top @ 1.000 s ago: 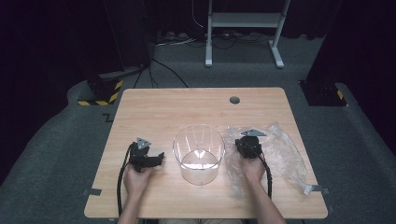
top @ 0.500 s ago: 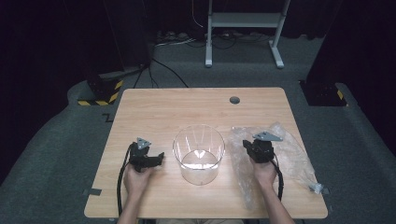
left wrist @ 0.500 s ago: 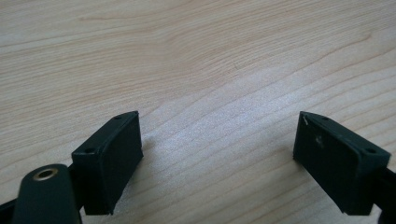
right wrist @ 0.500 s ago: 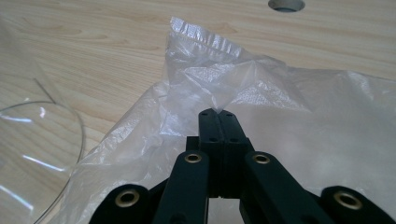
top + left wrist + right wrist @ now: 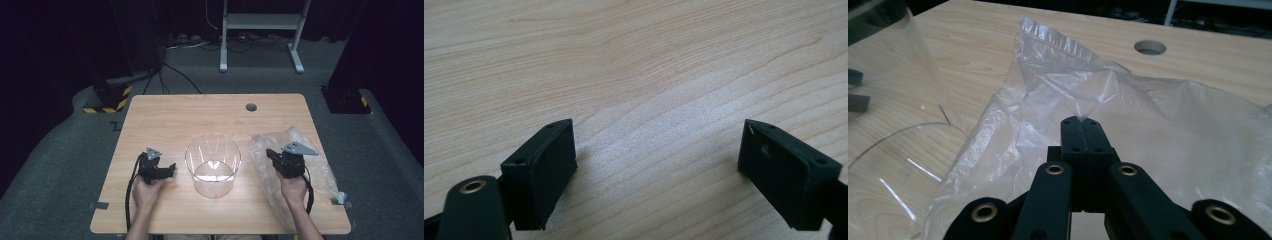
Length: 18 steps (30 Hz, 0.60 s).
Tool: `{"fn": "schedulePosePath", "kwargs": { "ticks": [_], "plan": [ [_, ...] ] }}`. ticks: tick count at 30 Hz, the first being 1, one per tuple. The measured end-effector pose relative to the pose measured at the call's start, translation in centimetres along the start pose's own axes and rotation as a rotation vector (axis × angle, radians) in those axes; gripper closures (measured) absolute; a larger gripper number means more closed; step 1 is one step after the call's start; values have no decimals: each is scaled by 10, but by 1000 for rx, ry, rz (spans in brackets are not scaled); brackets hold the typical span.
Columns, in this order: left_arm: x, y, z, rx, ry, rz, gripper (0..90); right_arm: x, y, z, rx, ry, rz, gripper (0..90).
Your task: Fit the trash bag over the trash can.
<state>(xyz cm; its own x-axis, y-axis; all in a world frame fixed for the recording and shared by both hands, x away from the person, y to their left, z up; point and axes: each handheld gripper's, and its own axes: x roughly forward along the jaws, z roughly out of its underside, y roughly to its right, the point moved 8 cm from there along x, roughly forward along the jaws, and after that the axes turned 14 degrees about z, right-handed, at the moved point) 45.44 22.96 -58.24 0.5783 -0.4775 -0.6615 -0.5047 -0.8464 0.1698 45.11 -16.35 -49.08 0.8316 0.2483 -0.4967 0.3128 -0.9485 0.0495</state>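
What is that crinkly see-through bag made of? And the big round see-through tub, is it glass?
The crinkly clear bag looks like thin plastic film: wrinkled, glossy, table grain showing through, pinched by the right gripper. The round clear tub could be hard plastic or glass: smooth, shiny, thin-walled; the look leaves it open.

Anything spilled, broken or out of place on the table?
Nothing stands out. The clear container stands upright and empty mid-table; the plastic bag is crumpled, pinched in the right gripper. The left gripper rests open on bare wood.
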Motion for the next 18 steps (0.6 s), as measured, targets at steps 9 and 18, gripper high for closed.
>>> {"fn": "schedulePosePath", "kwargs": {
  "ticks": [9, 18],
  "plan": [
    [0, 0, 0, 0, 1, -1, 158, -25, -5, -20, -19, 52, -20, 900],
    [0, 0, 0, 0, 1, -1, 158, -43, -19, -44, -37, 104, -67, 900]
  ]
}}
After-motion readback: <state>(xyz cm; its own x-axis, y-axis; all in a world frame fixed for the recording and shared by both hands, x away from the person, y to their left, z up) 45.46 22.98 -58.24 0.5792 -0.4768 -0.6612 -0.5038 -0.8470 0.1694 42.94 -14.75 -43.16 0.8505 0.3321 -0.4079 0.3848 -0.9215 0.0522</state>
